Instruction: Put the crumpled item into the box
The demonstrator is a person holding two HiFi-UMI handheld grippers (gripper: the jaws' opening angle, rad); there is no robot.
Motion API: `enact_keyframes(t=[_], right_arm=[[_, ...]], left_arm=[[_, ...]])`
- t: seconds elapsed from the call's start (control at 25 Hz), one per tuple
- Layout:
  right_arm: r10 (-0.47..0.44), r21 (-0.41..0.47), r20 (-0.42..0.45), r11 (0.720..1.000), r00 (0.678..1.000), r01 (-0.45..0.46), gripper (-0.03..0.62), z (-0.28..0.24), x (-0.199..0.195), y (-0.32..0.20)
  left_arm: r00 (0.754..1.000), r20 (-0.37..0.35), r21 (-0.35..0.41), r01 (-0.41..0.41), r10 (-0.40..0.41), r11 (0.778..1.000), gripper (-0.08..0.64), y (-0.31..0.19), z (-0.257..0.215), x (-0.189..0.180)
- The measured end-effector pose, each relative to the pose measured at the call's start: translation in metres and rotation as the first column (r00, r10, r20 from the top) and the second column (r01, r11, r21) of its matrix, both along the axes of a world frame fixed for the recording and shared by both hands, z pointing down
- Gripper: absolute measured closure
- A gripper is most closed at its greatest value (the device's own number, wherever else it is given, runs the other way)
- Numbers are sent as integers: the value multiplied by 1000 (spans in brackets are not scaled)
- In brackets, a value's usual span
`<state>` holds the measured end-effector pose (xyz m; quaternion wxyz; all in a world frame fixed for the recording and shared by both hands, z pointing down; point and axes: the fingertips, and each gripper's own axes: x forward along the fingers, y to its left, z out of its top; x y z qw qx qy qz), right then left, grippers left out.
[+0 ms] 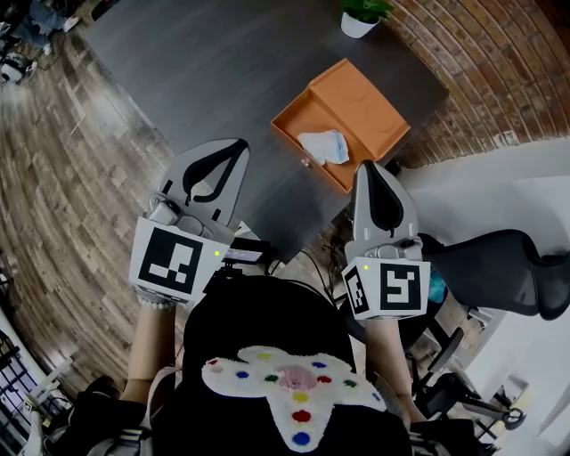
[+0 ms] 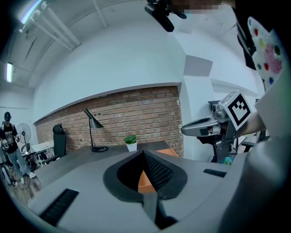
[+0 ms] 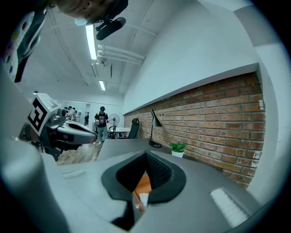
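Observation:
An open orange box point(image 1: 374, 114) stands on the dark table point(image 1: 223, 62) near its right edge. A crumpled white and pale-blue item point(image 1: 322, 146) lies inside the box at its near end. My left gripper point(image 1: 240, 143) hovers left of the box, shut and holding nothing. My right gripper point(image 1: 366, 166) sits just in front of the box's near corner, also shut and holding nothing. In the left gripper view a strip of the orange box point(image 2: 145, 180) shows through the hollow behind the closed jaws. The right gripper view shows the box point(image 3: 143, 181) and the white item point(image 3: 144, 199) the same way.
A small potted plant point(image 1: 361, 16) stands at the table's far edge, and a black desk lamp point(image 2: 93, 124) behind it. A brick wall point(image 1: 499, 62) runs on the right. A black office chair point(image 1: 503, 265) is at my right. A person point(image 3: 101, 124) stands far off.

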<state>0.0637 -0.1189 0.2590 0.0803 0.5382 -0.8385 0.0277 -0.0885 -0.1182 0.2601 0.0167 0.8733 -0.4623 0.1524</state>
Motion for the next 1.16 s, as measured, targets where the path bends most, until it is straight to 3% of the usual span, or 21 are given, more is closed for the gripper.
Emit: enact_keyframes(t=[1.16], right_arm=[[-6,-15,-4,1000,1000,6,584,4,-3,3]], left_arm=[[1000,0,16,6,-6,1000,552,2,-3,-1]])
